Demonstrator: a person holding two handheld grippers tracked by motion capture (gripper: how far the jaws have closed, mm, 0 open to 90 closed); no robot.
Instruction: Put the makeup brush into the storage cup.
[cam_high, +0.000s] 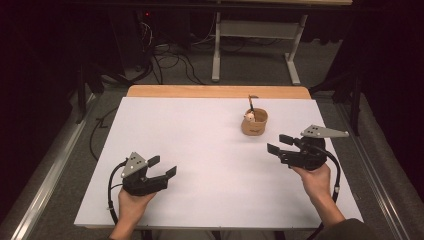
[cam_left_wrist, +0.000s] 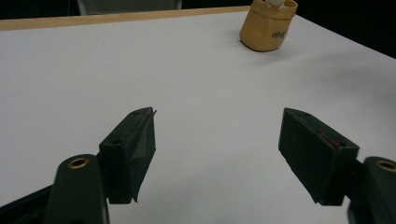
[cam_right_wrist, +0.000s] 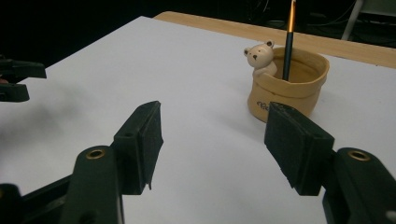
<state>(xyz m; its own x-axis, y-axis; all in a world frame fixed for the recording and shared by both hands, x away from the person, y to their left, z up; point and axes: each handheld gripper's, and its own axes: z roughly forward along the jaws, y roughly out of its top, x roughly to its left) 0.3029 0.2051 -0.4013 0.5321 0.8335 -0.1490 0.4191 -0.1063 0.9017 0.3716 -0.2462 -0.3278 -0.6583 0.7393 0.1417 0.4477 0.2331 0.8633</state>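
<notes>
My right gripper (cam_high: 276, 142) hung with jaws spread, empty, near the cup (cam_high: 254, 123) holding 1 pencil (cam_high: 252, 104). My left gripper (cam_high: 163, 166) stood spread too, well apart from it.

Lighting's pretty uneven here: the white table top (cam_high: 200, 150) is lit bright from overhead while everything around it drops off into near black, and the high view is soft and a bit grainy overall. In both gripper views the close-up black jaws are dark and slightly blurry with faint shadows on the table, and the tan cup (cam_right_wrist: 289, 86) looks reasonably sharp.
</notes>
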